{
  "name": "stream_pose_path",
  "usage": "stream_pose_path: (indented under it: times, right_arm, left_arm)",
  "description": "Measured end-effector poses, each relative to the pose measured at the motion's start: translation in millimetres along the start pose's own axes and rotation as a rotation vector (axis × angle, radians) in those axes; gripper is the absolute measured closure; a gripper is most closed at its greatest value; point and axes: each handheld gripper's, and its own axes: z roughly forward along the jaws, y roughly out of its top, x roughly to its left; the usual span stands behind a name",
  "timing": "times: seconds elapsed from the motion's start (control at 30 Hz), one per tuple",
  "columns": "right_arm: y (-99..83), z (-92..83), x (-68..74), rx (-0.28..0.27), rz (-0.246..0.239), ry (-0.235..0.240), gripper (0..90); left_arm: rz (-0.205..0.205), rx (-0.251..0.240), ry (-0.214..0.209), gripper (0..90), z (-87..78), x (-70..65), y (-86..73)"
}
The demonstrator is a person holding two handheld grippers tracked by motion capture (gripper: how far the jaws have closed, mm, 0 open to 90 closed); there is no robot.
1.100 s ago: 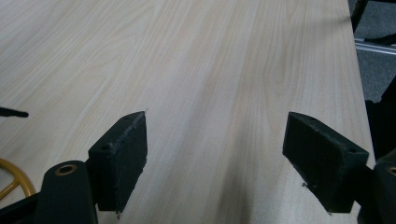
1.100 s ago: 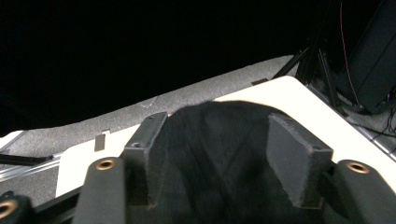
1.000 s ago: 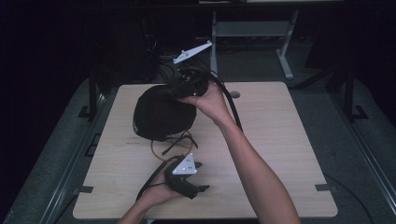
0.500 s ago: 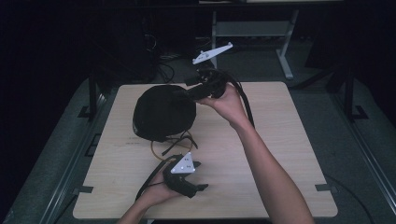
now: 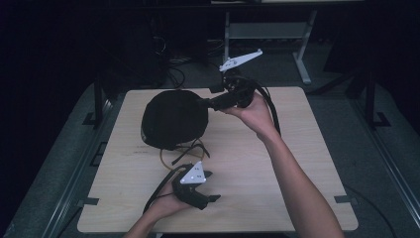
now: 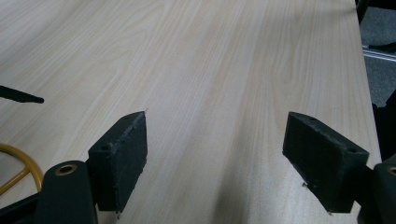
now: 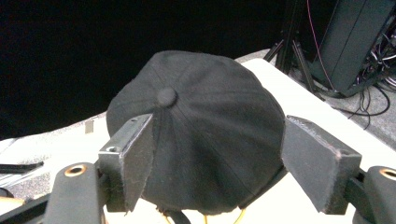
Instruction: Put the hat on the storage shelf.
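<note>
Resting on the far left of the bench (image 5: 277,163), the black cap (image 5: 173,119) sits just beyond the right tongs (image 5: 205,104), whose jaws have just been opening, spread and empty; left tongs (image 5: 210,186) spread near the front edge.

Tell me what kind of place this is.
Probably a lab or recording workspace: a pale wooden table in a dark room, cables trailing on the floor, and a metal stand behind.
</note>
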Motion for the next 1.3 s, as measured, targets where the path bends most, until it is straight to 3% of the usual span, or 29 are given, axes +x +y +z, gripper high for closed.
stream_pose_path:
  times: [1.3]
  right_arm:
    - [-47.5,-41.0,-17.3,0.014,0.046,-0.058,22.4]
  left_arm:
    - [-0.021,-0.012,-0.003,21.8,1.7,-0.9,-0.8]
